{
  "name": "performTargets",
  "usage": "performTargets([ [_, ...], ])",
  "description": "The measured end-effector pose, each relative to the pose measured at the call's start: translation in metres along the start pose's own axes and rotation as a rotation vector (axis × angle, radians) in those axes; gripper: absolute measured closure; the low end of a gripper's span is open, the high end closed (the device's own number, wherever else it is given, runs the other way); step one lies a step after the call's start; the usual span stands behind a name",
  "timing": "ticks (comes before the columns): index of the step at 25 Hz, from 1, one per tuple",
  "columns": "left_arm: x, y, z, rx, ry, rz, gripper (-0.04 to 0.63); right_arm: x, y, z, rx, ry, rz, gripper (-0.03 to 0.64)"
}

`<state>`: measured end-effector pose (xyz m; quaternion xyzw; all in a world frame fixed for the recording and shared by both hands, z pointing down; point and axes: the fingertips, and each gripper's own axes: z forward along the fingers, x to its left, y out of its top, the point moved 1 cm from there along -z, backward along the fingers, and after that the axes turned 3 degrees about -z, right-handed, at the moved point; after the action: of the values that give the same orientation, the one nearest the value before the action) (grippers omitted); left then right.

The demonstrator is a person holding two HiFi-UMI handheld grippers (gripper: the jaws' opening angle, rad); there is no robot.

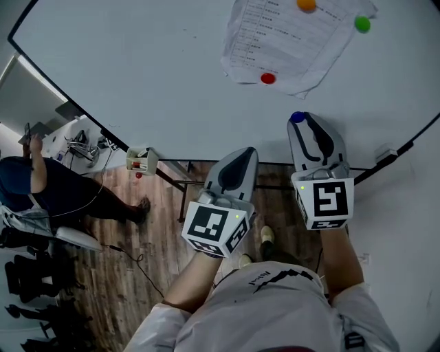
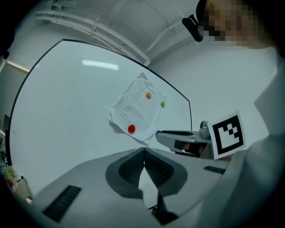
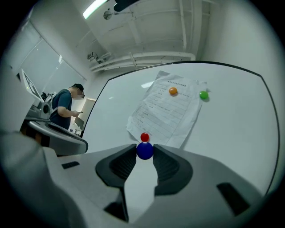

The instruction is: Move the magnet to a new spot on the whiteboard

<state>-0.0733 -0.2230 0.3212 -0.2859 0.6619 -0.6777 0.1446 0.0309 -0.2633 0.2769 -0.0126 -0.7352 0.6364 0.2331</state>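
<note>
A blue round magnet (image 3: 145,151) sits pinched between the tips of my right gripper (image 3: 145,152), which is shut on it; the same blue magnet (image 1: 298,117) shows at that gripper's tip (image 1: 300,122) low on the whiteboard (image 1: 151,75). Whether the magnet touches the board I cannot tell. A paper sheet (image 1: 289,41) is pinned above by a red magnet (image 1: 268,78), an orange magnet (image 1: 306,5) and a green magnet (image 1: 362,25). My left gripper (image 1: 242,159) hangs near the board's lower edge, shut with nothing in it (image 2: 143,153).
A marker tray box (image 1: 141,160) hangs at the board's lower edge on the left. A person (image 1: 34,182) stands by a desk at far left, over a wooden floor (image 1: 130,254). A black clip (image 1: 386,155) sits at the board's lower right edge.
</note>
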Motion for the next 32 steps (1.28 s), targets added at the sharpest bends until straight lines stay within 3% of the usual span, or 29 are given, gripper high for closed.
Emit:
performTargets([
  [14,-0.040,-0.005,-0.059,0.006,-0.058,0.029,0.584,0.031,-0.005,-0.074,0.023,0.013,0.173,0.494],
  [32,-0.058,-0.003,-0.083,-0.010,-0.091,0.001,0.584,0.044,0.002,-0.106,0.018,-0.013,0.168,0.494],
])
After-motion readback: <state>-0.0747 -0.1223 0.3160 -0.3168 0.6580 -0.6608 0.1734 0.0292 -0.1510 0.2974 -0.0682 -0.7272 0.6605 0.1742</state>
